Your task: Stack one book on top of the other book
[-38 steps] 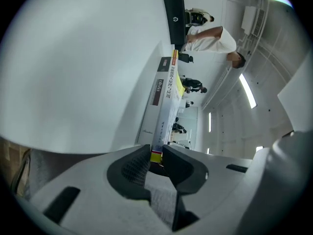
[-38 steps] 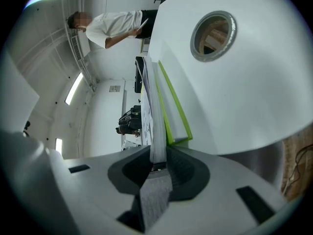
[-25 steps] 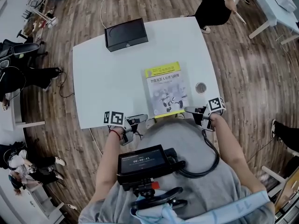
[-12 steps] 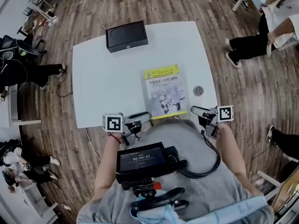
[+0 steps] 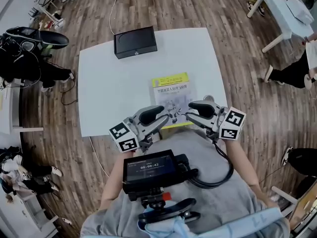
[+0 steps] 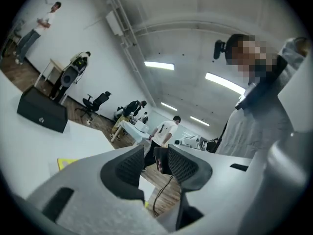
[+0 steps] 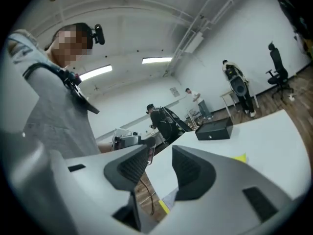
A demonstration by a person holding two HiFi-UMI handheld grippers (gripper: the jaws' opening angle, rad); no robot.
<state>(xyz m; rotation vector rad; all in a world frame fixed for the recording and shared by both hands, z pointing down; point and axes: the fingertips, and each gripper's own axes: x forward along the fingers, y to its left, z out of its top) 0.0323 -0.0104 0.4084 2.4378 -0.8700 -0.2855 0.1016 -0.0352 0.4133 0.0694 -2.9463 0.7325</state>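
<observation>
The left gripper (image 6: 156, 160) has its jaws apart, the ribbed dark pads (image 6: 131, 166) facing each other with only the room behind showing in the gap, so it holds nothing. The right gripper (image 7: 160, 163) is likewise empty: its jaws have just been opening and now stand apart, with nothing between the pads (image 7: 190, 169). From the head view, the left gripper (image 5: 166, 118) and the right gripper (image 5: 193, 112) hover side by side near the person's chest, lying roughly level, their tips turned toward each other and nearly meeting over the near end of the book (image 5: 171, 89). The book, yellow-banded at its top with a pale illustrated cover, lies flat on the white desk (image 5: 109, 83), close to the near edge and right of the middle. Only one cover shows, and whether a second book lies under it I cannot tell. Its yellow corner also peeks out beside each gripper's body (image 6: 66, 161) (image 7: 239, 157). A black box (image 5: 135, 42) sits at the desk's far edge, well apart from the book. Wooden floor (image 5: 237, 58) surrounds the desk.
</observation>
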